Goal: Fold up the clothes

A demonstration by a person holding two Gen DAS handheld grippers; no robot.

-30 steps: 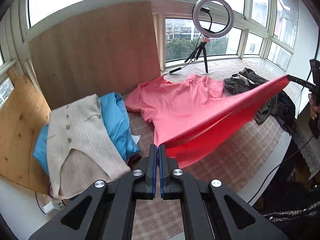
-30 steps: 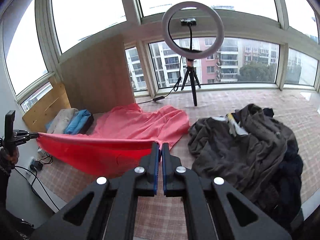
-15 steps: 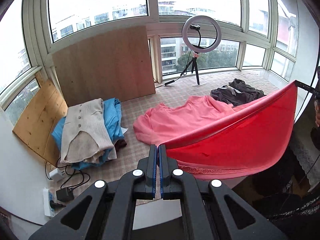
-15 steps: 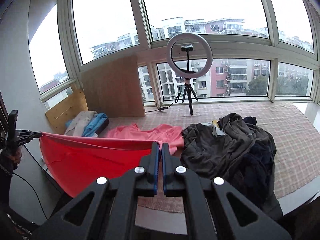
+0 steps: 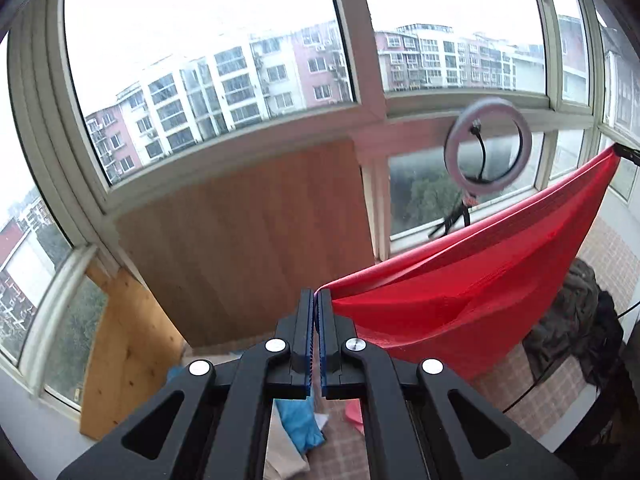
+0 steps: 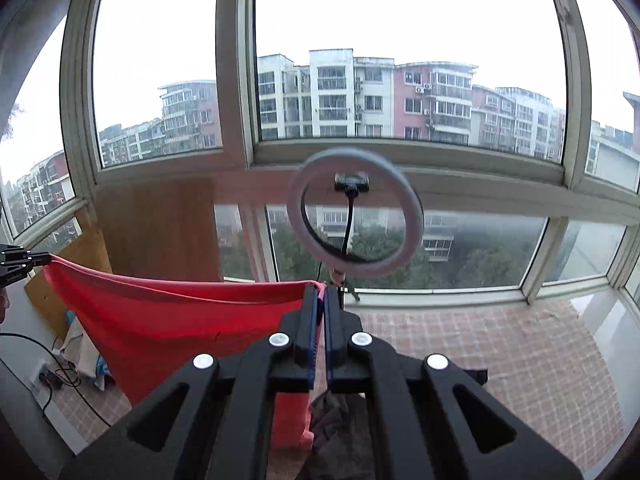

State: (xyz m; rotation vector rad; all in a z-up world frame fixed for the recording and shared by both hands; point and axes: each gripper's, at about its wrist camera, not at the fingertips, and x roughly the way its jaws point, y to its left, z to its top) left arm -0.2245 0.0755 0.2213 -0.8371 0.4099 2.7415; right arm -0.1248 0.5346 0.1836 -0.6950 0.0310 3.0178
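Observation:
A red garment (image 5: 460, 300) hangs in the air, stretched between my two grippers. My left gripper (image 5: 318, 294) is shut on one corner of it. My right gripper (image 6: 320, 290) is shut on the opposite corner; its tip shows at the far right of the left wrist view, and the left gripper's tip shows at the far left of the right wrist view. In the right wrist view the red garment (image 6: 180, 320) drapes down to the left, well above the checked mat (image 6: 500, 344). The lower hem is hidden behind my gripper bodies.
A ring light on a tripod (image 6: 354, 216) stands by the window. A dark clothes heap (image 5: 576, 328) lies at the right. Folded blue and beige clothes (image 5: 296, 420) lie below my left gripper. Wooden boards (image 5: 248, 240) lean against the window wall. Cables and a power strip (image 6: 52, 376) lie at the left.
Both grippers have risen and tilted upward, lifting the red garment clear off the mat. The views now show mostly windows instead of the floor.

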